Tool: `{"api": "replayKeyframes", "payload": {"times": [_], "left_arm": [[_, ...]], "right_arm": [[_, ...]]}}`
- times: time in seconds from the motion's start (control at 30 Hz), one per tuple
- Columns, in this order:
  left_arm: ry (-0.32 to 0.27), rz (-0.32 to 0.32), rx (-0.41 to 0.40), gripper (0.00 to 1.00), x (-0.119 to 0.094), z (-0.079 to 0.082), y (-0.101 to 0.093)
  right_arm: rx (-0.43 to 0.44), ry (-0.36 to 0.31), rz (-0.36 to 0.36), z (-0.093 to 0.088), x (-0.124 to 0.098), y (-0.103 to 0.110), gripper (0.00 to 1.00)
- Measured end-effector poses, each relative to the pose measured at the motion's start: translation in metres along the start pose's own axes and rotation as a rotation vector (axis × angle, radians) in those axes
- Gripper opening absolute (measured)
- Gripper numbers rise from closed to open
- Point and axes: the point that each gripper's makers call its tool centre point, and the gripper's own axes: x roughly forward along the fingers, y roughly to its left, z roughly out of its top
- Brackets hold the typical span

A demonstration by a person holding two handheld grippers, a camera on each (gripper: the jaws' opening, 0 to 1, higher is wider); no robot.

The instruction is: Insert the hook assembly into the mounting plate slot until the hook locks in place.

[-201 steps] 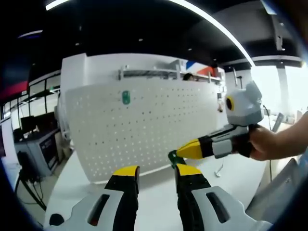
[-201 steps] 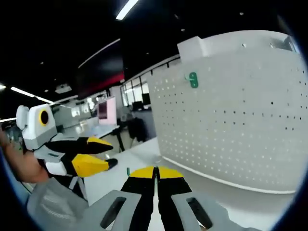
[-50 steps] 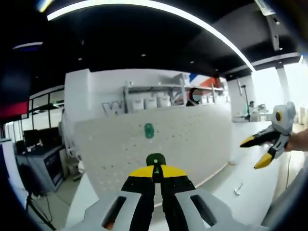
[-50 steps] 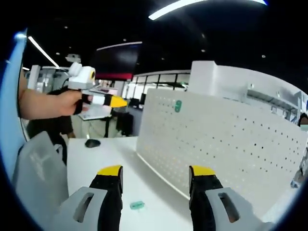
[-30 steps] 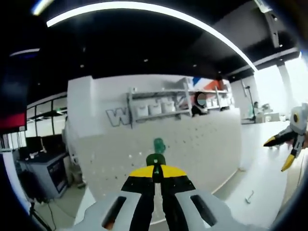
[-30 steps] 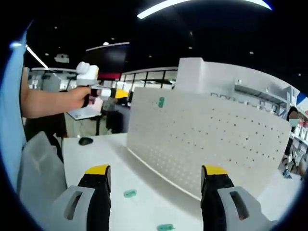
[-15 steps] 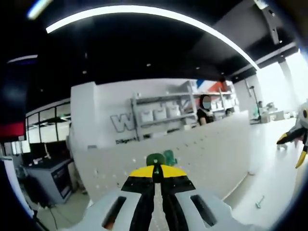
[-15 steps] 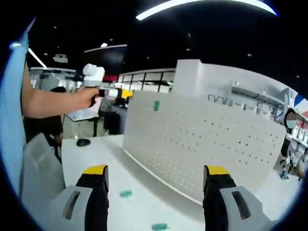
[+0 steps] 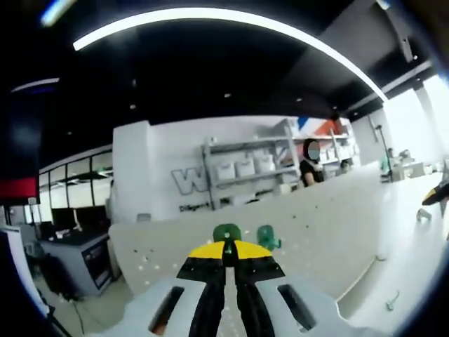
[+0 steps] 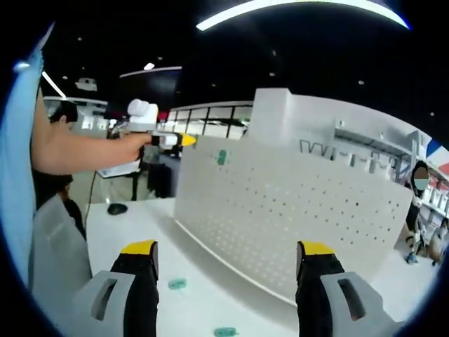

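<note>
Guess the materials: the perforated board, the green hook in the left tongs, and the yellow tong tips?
Perforated board: looks like white painted sheet metal or plastic; matte, thin, evenly punched holes. Cannot tell which.
Green hook, clamped in the left tongs: likely moulded plastic; uniform green, rounded edges, slight sheen.
Yellow tips on the right tongs: probably rubber or soft plastic pads; matte, solid colour over black fingers.

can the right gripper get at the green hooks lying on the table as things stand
Probably yes. The right gripper is open and empty, and two green hooks lie on the bare white table just ahead of its jaws, nothing between them.
</note>
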Motion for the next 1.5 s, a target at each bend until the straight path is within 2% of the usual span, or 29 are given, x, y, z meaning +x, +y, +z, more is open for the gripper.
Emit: {"api": "replayKeyframes", "payload": {"times": [0.47,0.83,1.17,1.5], "left_arm": [[-0.004,0.085,-0.021,0.03,0.022,-0.011,0.010],[0.002,0.131,-0.022,0.03,0.030,-0.020,0.015],[0.009,0.136,-0.013,0.03,0.036,-0.024,0.013],[0.019,0.146,-0.002,0.03,0.041,-0.031,0.019]], "right_arm": [[0.004,0.005,-0.003,-0.003,0.003,-0.005,0.81],[0.005,0.006,-0.005,-0.003,0.006,-0.009,0.80],[0.008,0.014,-0.011,-0.006,0.004,-0.013,0.79],[0.006,0.016,-0.013,-0.004,0.005,-0.016,0.78]]}}
